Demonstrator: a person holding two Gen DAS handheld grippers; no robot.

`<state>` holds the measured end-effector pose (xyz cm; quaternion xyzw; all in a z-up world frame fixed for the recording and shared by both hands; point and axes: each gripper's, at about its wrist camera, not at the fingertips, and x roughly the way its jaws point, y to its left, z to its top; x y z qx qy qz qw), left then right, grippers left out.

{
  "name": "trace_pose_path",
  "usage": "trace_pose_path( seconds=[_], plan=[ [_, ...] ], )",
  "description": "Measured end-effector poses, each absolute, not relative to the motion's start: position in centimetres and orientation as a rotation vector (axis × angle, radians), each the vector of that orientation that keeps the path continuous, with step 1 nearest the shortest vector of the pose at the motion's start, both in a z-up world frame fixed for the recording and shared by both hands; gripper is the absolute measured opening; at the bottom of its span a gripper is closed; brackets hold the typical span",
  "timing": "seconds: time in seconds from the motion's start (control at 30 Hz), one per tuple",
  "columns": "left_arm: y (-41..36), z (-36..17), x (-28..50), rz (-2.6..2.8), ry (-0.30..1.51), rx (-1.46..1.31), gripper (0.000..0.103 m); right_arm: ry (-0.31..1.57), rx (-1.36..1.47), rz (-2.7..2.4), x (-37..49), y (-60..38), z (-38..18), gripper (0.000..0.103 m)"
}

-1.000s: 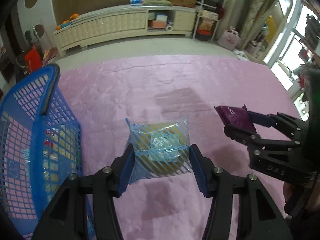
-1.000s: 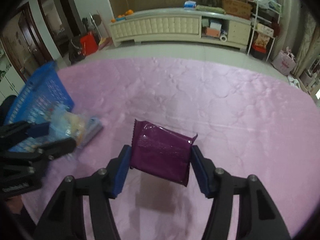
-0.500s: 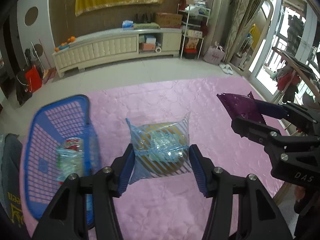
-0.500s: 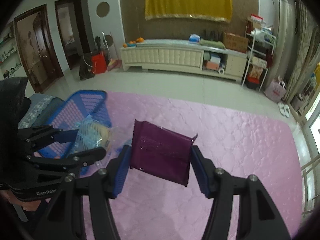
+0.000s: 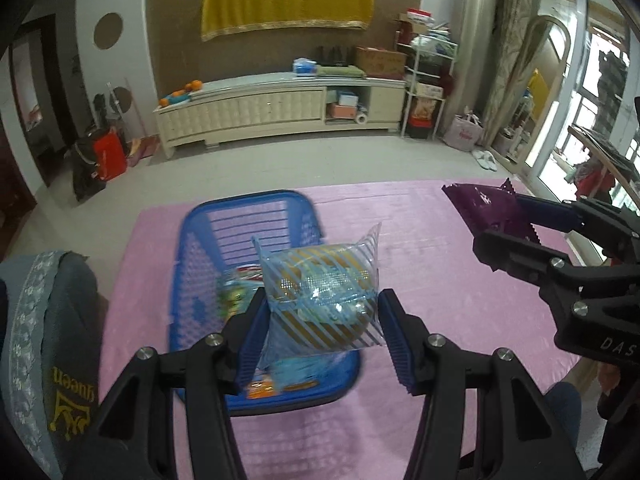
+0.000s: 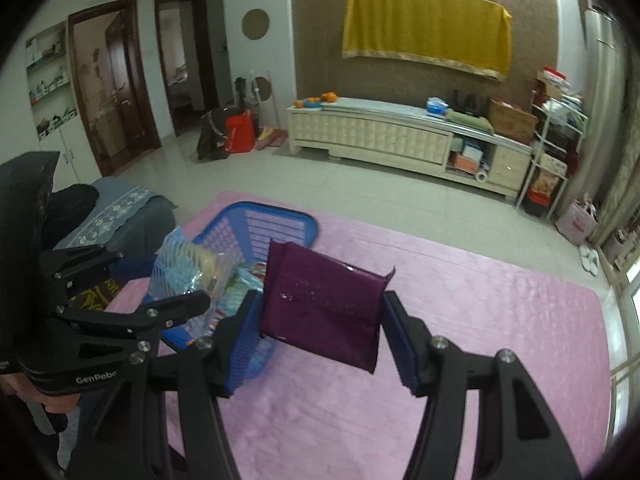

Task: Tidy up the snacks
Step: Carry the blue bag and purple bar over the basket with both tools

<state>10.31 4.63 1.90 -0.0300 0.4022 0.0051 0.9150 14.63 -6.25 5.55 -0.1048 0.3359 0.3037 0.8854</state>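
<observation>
Left wrist view: the blue basket (image 5: 192, 280) lies directly below the left gripper (image 5: 322, 320), whose jaws pinch a striped clear snack bag (image 5: 320, 300) above it. Further right, the right gripper (image 5: 492, 232) clamps a purple packet (image 5: 476, 208), farther from the basket.
</observation>
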Motion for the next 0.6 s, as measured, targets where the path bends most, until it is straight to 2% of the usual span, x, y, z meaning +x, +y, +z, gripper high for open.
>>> trace_pose_path(
  seconds=[0.3, 0.6],
  plan=[
    [11.1, 0.8, 8.7, 0.069, 0.831, -0.153, 0.052, 0.716, -0.281, 0.695, 14.2, 0.0, 4.1, 0.064],
    [13.5, -1.1, 9.3, 0.069, 0.846, -0.191, 0.052, 0.812, -0.35, 0.691, 15.7, 4.3, 0.1, 0.064]
  ],
)
